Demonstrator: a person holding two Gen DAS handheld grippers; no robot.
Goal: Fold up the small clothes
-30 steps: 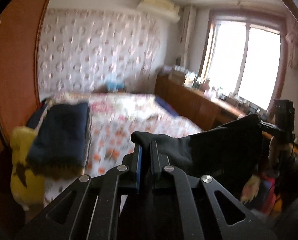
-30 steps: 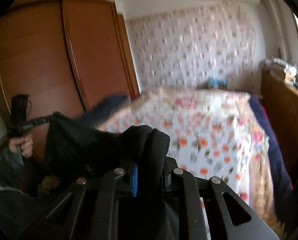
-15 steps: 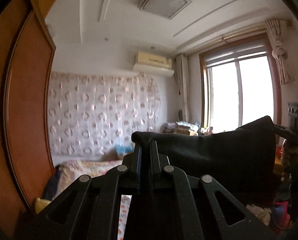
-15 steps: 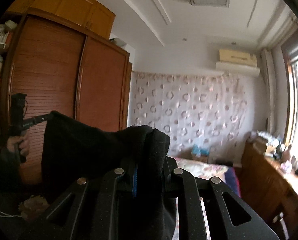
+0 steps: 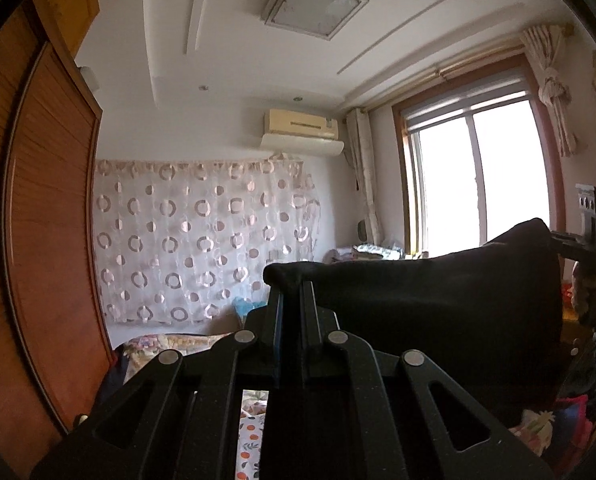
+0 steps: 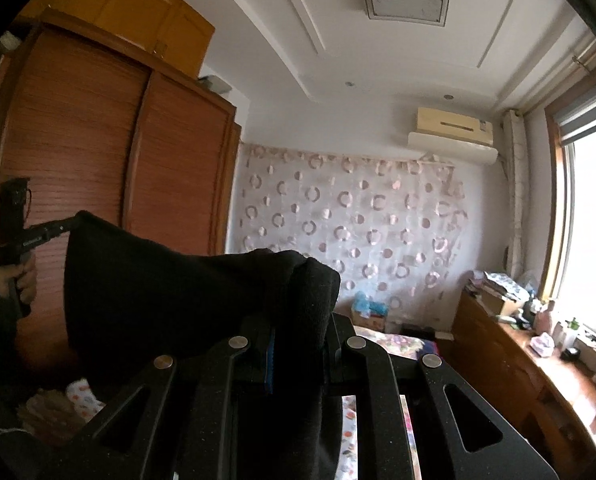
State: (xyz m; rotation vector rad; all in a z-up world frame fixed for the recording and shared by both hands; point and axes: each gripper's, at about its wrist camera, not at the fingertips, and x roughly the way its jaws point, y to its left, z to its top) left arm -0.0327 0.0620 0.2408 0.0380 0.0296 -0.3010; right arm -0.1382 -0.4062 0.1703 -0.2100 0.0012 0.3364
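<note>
A black garment [image 5: 438, 300] hangs stretched in the air between my two grippers. My left gripper [image 5: 292, 286] is shut on one top corner of it. My right gripper [image 6: 298, 280] is shut on the other top corner, where the black garment [image 6: 158, 292] bunches over the fingers. In the left wrist view the right gripper [image 5: 554, 240] shows at the far right, pinching the cloth. In the right wrist view the left gripper [image 6: 64, 226] shows at the far left, doing the same. The lower part of the garment is hidden behind the grippers.
A bed with a floral cover [image 5: 254, 432] lies below and ahead. A wooden wardrobe [image 6: 118, 160] stands on the left. A wooden sideboard [image 6: 510, 364] with clutter runs under the window [image 5: 474, 180] on the right. A spotted curtain [image 5: 202, 248] covers the far wall.
Both grippers have lifted the black garment and tilted up. The bed has dropped almost out of view and the ceiling now fills the upper frames. Both grips are unchanged.
</note>
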